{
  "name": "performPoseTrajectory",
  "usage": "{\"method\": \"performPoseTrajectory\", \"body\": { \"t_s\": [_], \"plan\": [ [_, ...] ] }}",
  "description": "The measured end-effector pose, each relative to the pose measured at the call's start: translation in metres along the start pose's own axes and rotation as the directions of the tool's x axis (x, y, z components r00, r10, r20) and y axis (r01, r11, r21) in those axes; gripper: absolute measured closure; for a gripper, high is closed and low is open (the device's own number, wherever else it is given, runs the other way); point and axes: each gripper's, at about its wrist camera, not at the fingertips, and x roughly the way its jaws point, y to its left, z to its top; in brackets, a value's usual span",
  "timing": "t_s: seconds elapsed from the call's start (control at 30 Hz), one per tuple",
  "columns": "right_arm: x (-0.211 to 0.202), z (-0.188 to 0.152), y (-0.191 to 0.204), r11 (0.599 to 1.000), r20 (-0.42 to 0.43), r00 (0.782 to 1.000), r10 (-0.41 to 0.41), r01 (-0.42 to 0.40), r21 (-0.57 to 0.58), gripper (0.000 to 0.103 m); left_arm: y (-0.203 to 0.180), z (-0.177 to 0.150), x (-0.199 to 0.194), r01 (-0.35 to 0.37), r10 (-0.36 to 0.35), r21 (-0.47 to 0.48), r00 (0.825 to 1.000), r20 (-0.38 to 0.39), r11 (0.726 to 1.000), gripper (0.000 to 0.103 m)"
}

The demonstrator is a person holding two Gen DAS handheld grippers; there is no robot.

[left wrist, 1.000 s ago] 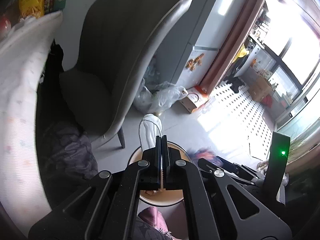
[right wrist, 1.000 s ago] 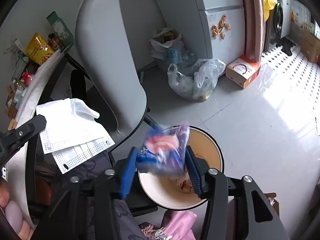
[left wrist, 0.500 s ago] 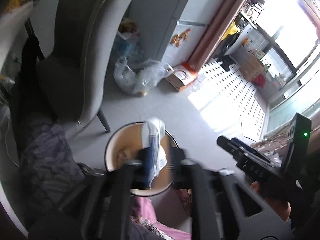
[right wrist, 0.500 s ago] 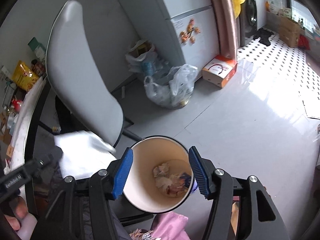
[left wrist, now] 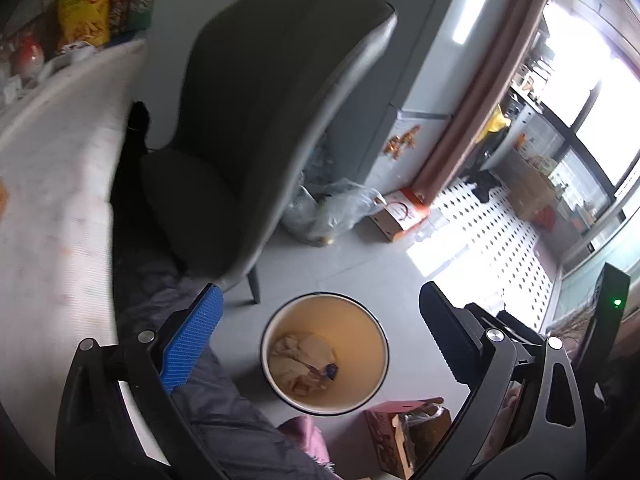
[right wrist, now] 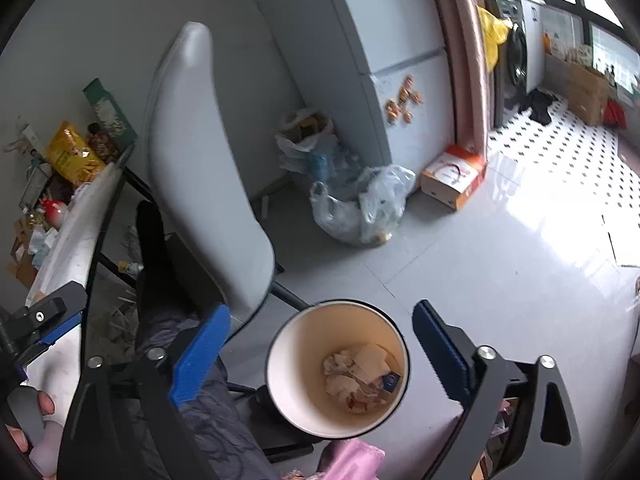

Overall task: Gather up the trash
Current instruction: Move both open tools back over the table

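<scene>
Hovering over the waste bin (left wrist: 324, 354) on the floor beside the grey chair (left wrist: 260, 120), left gripper (left wrist: 320, 336) and right gripper (right wrist: 320, 354) both just having sprung wide, nothing between the jaws. Lying now in the bin, the 2 dropped pieces among crumpled trash (right wrist: 360, 378). Likely heading back for more.

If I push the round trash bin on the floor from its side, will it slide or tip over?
The trash bin probably slides or tips easily: it looks like thin plastic and holds only a few crumpled scraps at the bottom, so it is likely light. It seems taller than wide, so a push near the rim may tip it. The smooth floor tiles favour sliding.
</scene>
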Motion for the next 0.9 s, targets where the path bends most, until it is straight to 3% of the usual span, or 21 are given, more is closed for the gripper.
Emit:
{"method": "performPoseTrajectory", "body": {
  "t_s": [0.27,0.43,0.6,0.9],
  "plan": [
    [-0.018,0.005,0.058,0.994,-0.001,0.997,0.077,-0.076,-0.075,0.008,0.032,0.008,-0.053,-0.011,0.018,-0.059,0.992,0.123,0.998,0.006],
    [-0.030,0.010,0.091,0.989,0.025,0.994,0.102,-0.098,-0.114,0.008,0.061,0.014,-0.099,-0.057,0.080,-0.106,0.971,0.226,0.993,0.006],
    [-0.043,0.009,0.132,0.975,0.038,0.992,0.120,-0.111,-0.192,0.008,0.085,0.016,-0.124,-0.089,0.128,-0.156,0.956,0.263,0.984,0.006],
    [-0.067,-0.003,0.197,0.937,0.035,0.990,0.140,-0.121,-0.328,0.008,0.127,0.002,-0.176,-0.198,0.273,-0.226,0.884,0.379,0.954,0.006]
  ]
}}
